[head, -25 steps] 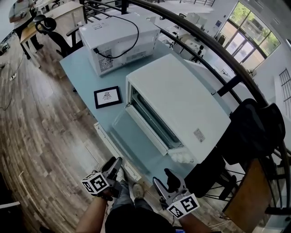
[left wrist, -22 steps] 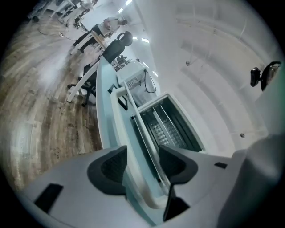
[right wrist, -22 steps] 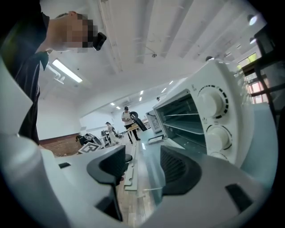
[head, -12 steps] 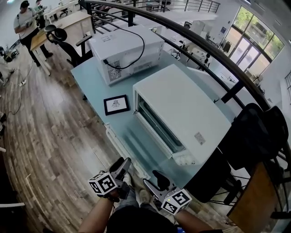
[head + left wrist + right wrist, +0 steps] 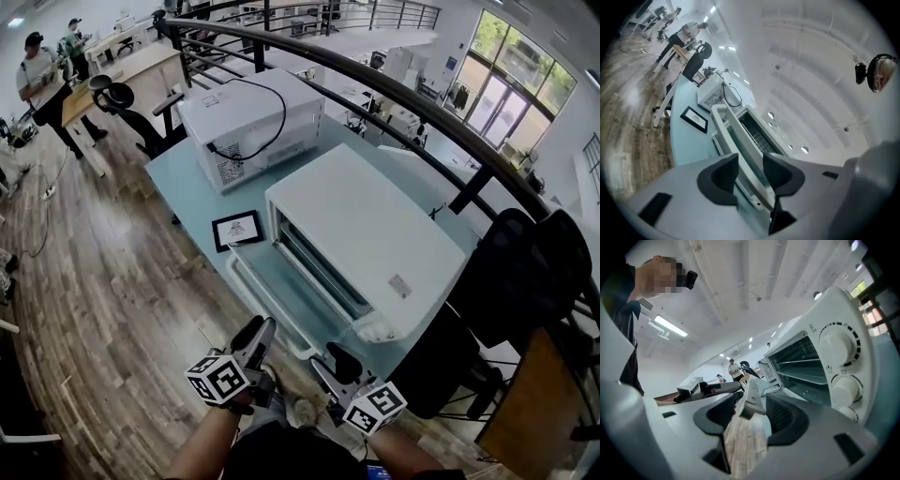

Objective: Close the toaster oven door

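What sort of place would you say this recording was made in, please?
Probably an open-plan office or lab: a black swivel office chair by wooden desks, a curved black metal railing, and tall glazed windows beyond.

Head view: high over the oven [image 5: 366,234], facing steeply down, well off; takes in the whole oven top and the open door [image 5: 281,292].

Left gripper view: low, just off the door's knob-end corner, facing along the door, rolled.

Right gripper view: same corner, very near, facing obliquely across the oven front into the cavity.

All three share the door.
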`<state>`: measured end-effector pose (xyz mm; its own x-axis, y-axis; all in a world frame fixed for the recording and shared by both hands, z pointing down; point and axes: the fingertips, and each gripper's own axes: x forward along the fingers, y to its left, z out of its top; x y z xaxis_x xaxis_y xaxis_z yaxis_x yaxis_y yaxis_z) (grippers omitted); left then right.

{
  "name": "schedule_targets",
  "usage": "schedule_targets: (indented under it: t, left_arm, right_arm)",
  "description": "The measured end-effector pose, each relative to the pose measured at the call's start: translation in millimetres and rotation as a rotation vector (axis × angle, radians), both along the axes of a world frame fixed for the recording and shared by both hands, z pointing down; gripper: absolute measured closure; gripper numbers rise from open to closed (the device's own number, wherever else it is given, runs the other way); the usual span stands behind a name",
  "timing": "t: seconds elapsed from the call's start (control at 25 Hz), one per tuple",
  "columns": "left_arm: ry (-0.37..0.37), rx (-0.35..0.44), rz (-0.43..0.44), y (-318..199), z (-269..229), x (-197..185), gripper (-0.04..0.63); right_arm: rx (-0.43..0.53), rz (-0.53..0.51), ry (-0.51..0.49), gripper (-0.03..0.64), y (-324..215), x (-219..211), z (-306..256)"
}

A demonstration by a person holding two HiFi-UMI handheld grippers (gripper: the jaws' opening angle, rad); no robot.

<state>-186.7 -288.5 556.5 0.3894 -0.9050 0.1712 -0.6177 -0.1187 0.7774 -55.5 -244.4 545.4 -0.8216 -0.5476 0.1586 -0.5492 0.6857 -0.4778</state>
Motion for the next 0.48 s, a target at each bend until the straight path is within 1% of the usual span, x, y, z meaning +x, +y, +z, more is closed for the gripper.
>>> schedule_targets:
  t: [0.12, 0.24, 0.32, 0.48]
  left_arm:
    - [-0.005, -0.018, -0.001, -4, 1, -2, 0.411]
    - [0.011, -0.045, 0.023, -8, 7, 1, 0.365]
    - [0.053, -0.064, 0.055, -11, 12, 8, 0.357]
    - [0.175, -0.078, 0.122, -21, 9, 27, 0.356]
  right_arm:
    - [0.008, 0.026, 0.004, 0.408, -4, 4, -3]
    - [0.013, 0.048, 0.006, 0.403, -7, 6, -5]
    - [0.019, 0.060, 0.008, 0.402, -9, 8, -7]
    - [0.024, 0.093, 0.010, 0.394, -14, 12, -11]
